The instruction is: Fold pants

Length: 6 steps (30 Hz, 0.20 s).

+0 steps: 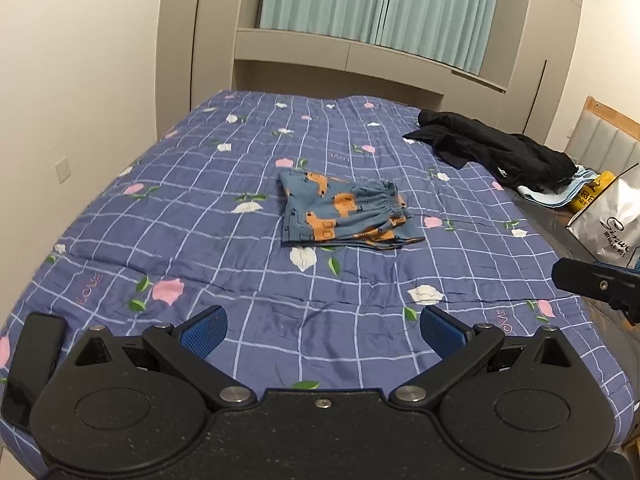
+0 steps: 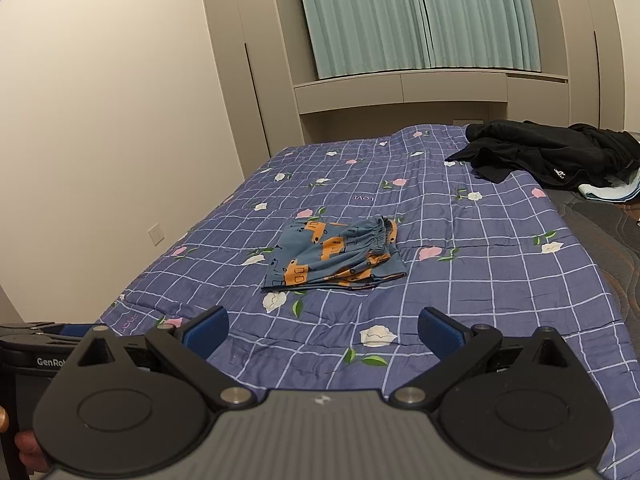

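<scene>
Small blue pants (image 1: pixel 344 212) (image 2: pixel 336 256) with orange prints lie folded into a compact bundle near the middle of the bed, elastic waistband toward the right. My left gripper (image 1: pixel 323 330) hangs open over the near part of the bedspread, well short of the pants, nothing between its blue pads (image 1: pixel 204 330). My right gripper (image 2: pixel 323 330) is likewise open and empty, pulled back from the pants. A part of the right gripper (image 1: pixel 600 284) shows at the right edge of the left wrist view, and the left gripper's body (image 2: pixel 36 354) shows at the left edge of the right wrist view.
The bed carries a purple checked bedspread (image 1: pixel 200 240) (image 2: pixel 480 280) with flowers. A heap of black clothes (image 1: pixel 500 152) (image 2: pixel 552 152) lies at the far right on light blue cloth. A silver bag (image 1: pixel 612 224) stands at the right bedside. Wall and cupboards stand behind, green curtains above.
</scene>
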### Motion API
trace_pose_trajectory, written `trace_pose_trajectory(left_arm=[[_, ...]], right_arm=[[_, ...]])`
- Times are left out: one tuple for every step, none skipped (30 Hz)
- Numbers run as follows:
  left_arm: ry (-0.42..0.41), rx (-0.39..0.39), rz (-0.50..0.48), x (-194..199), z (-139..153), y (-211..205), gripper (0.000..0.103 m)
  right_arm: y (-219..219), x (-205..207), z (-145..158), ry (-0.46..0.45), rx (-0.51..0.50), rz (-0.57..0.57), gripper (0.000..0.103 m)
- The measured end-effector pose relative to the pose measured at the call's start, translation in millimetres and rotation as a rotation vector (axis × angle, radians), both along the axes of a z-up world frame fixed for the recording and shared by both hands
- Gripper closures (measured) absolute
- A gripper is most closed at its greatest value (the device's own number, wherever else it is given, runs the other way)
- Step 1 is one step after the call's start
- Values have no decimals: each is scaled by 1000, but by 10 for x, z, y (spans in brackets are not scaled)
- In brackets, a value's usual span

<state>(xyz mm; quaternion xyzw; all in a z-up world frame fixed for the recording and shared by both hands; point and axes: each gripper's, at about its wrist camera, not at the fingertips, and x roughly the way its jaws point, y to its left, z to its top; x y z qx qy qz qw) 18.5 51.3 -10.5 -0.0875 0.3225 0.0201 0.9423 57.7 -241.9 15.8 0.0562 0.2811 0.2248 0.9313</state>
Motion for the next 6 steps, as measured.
trace_pose_trajectory(left_arm=[[-9,-1,-2,-12,6,-4,1],[-17,3,-4,-20,12,-9,1],[-21,11,-5,-23,17,-20,1],[-20,11,-5,-22,21,-23,1],[-19,1,-7,-18,22,-20,1],[-20,-8,-4,-14,22,-13,1]], right_arm=[[0,1,0,0,0,0,0],[0,1,-1,0,-1,1,0],[0,1,-1,0,-2,0,0],[0,-2,-3,0,-1,1,0],[0,-2,-3,1,-1,1,0],[1,-1,-2,1,-2,1,0]])
